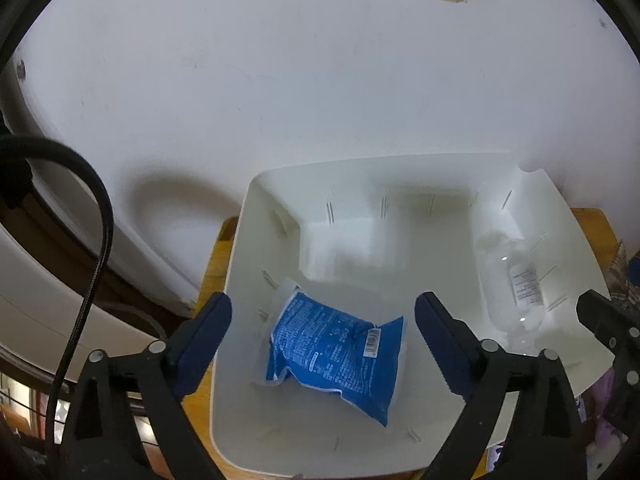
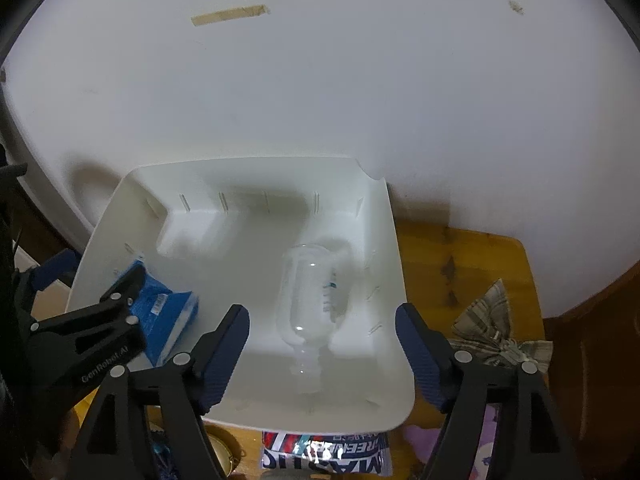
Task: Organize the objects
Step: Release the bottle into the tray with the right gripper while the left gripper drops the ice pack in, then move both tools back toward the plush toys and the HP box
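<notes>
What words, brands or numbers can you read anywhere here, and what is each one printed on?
"GenRobot.AI": on the left gripper.
Blue packet: print and barcode too small to read.
Clear bottle label: too blurred.
Packet under the bin's near edge: large white letters upside down, cut off, not readable.

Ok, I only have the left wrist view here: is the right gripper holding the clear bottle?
Observer: No. The right gripper is open; the clear bottle lies loose in the white bin, touching neither pad.
Operator: Anything outside the bin on that side?
Observer: A crumpled plaid cloth lies on the wooden table, right of the bin.
Operator: And nearer the camera?
Observer: A printed packet lies just past the bin's near rim.
</notes>
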Tool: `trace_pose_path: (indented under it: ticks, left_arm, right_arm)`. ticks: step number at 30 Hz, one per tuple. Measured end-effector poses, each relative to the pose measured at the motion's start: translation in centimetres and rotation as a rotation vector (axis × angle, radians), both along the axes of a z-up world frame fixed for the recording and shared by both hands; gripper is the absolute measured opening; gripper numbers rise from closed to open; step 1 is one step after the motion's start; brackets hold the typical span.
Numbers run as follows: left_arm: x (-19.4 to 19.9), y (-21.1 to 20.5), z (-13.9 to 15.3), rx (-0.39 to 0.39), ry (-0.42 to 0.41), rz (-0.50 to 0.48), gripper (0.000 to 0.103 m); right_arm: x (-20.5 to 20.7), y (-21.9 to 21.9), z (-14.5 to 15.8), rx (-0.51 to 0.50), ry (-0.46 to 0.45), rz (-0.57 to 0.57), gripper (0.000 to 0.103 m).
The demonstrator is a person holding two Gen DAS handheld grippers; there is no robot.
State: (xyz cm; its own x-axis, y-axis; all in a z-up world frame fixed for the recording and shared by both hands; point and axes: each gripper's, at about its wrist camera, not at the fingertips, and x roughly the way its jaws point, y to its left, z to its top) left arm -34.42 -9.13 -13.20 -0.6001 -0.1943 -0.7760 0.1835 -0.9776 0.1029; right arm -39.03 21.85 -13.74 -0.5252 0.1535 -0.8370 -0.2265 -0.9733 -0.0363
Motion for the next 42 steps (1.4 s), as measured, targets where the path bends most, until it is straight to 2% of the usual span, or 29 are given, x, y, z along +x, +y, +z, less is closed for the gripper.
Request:
trace_pose_path:
  ticks: [2, 11, 17, 23, 31, 37, 42]
  left_arm:
    - [-0.6, 0.3, -0.1, -0.005, 0.004, -0.008, 0.098]
    - [0.9, 1.0, 2.8, -0.001, 0.038, -0.025, 0.101]
    - [3.4, 1.6, 5.4, 0.001, 0.067, -0.044, 0.101]
    - [7.3, 3.0, 8.2, -0.02, 0.096, -0.093, 0.101]
    - [14.5, 3.9, 11.3, -0.029, 0.143, -0.138, 0.101]
    - [20.2, 4.1, 13.0, -0.028, 0.173, -0.134, 0.101]
    - [24.1, 5.1, 13.9, -0.005, 0.175, -0.141, 0.101]
  right_arm:
    - [0.5, -0.1, 0.5, -0.007, 0.008, 0.001, 0.077]
    - [2.2, -0.5, 2.8, -0.015, 0.049, -0.002, 0.077]
    - [4.8, -1.2, 5.5, -0.001, 0.091, 0.005, 0.077]
    - [8.2, -1.5, 8.1, -0.004, 0.142, -0.017, 0.077]
    - [14.9, -1.6, 11.1, -0.035, 0.234, -0.03, 0.077]
    - [21.0, -2.3, 12.8, -0.077, 0.297, 0.026, 0.077]
    - [26.5, -3.7, 13.8, -0.062, 0.328, 0.078, 0.077]
